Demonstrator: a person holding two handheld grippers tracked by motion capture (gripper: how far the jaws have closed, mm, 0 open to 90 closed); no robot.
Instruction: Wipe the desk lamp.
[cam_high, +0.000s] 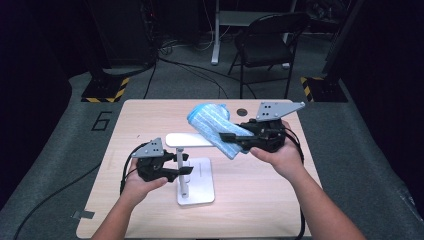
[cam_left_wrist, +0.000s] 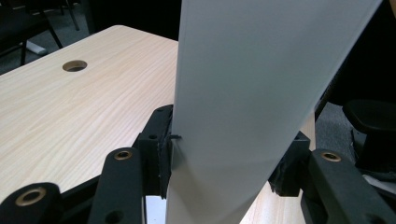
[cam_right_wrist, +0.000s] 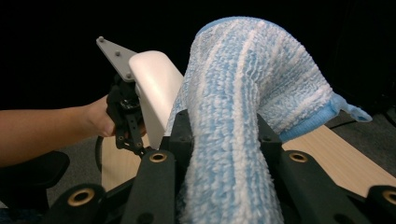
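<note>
High view: light wooden table (cam_high: 250, 200), person's forearms entering from the bottom edge. Near the middle, a white stand (cam_high: 192, 175) with a flat base, a thin upright post and a flat white paddle across its top. Left gripper (cam_high: 184, 170) low beside the post, jaws apparently on either side of it, grey three-cornered plate on top, cable looping back over the left hand (cam_high: 142, 182). Right gripper (cam_high: 235, 140) higher and farther right, held in the right hand (cam_high: 280, 155), jaws pointing left. Blue-and-white striped microfibre cloth (cam_high: 212, 125) clamped in those jaws, lifted clear of the table, bulging up and away beyond the tips, just beside the right end of the paddle, touching or apart not clear. Small round hole (cam_high: 242, 111) in the tabletop behind the cloth. Beyond the table, grey floor and a black folding chair (cam_high: 265, 40).

Left gripper view: jaws part-way open, pads pressed against both edges of a broad white upright part of the stand (cam_left_wrist: 261, 93), gripped firmly. Wood grain of the table (cam_left_wrist: 70, 112) to the left.

Right gripper view: jaws drawn in tight around the fluffy cloth (cam_right_wrist: 243, 102), pile squeezed between the pads, the rest arching up and drooping to the right. White paddle (cam_right_wrist: 154, 88) just left of the cloth, left gripper (cam_right_wrist: 126, 116) behind it.
</note>
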